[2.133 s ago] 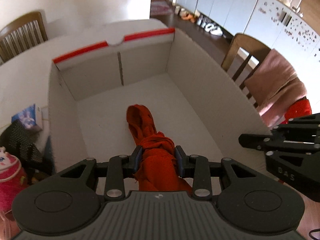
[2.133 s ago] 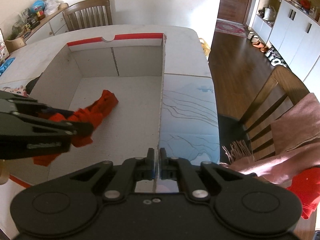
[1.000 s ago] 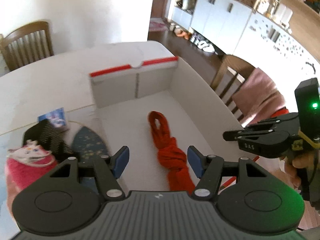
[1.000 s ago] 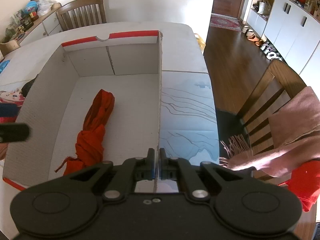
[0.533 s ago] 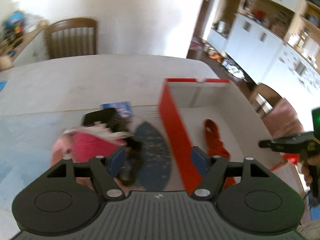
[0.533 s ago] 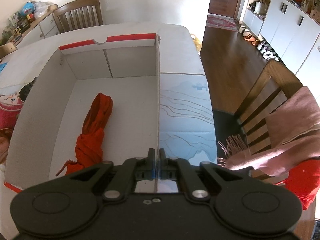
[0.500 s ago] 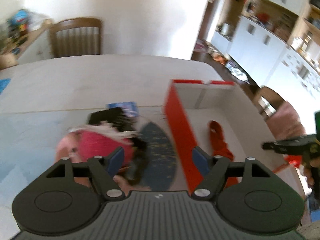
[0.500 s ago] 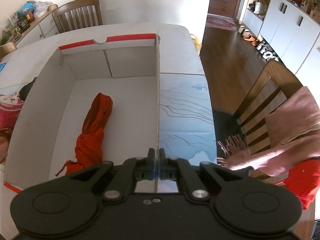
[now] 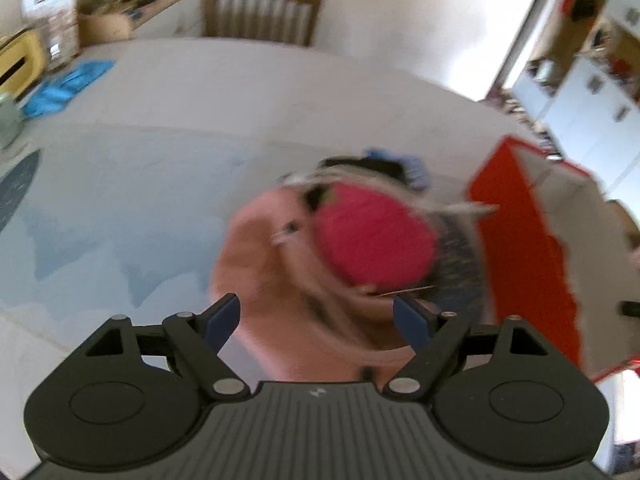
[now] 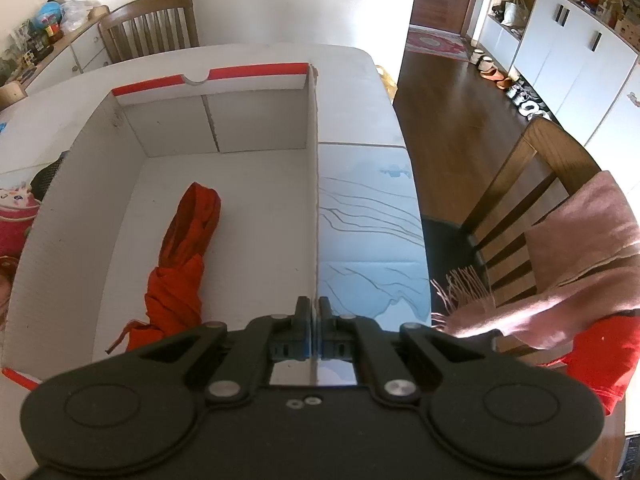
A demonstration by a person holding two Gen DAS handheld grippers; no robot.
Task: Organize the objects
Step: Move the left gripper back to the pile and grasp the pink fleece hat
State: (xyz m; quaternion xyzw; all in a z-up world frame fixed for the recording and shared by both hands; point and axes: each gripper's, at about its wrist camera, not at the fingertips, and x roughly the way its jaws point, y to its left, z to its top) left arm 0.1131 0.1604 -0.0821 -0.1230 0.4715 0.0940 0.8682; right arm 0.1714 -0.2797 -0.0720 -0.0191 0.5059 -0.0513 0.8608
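A white cardboard box (image 10: 256,240) with red rims stands on the table. A twisted red cloth (image 10: 182,256) lies inside it. My right gripper (image 10: 315,322) is shut on the box's right wall (image 10: 313,184) at its near end. My left gripper (image 9: 316,318) is open and empty, outside the box to its left. It hangs over a blurred pile: a pink cloth (image 9: 272,276), a magenta soft item (image 9: 372,236) and a dark patterned piece (image 9: 460,264). The box's red outer side (image 9: 520,248) is at the right of the left wrist view.
A blue cloth (image 9: 68,84) and cluttered sideboard (image 9: 52,36) lie far left. Wooden chairs stand at the table's far end (image 9: 260,16) and right side (image 10: 532,184), the latter draped with a pink scarf (image 10: 560,264). A blue-patterned mat (image 10: 368,248) lies right of the box.
My left gripper opened, let go of the red cloth in the box, pulled out and swung left over the pile beside the box. The right gripper kept its hold on the box wall.
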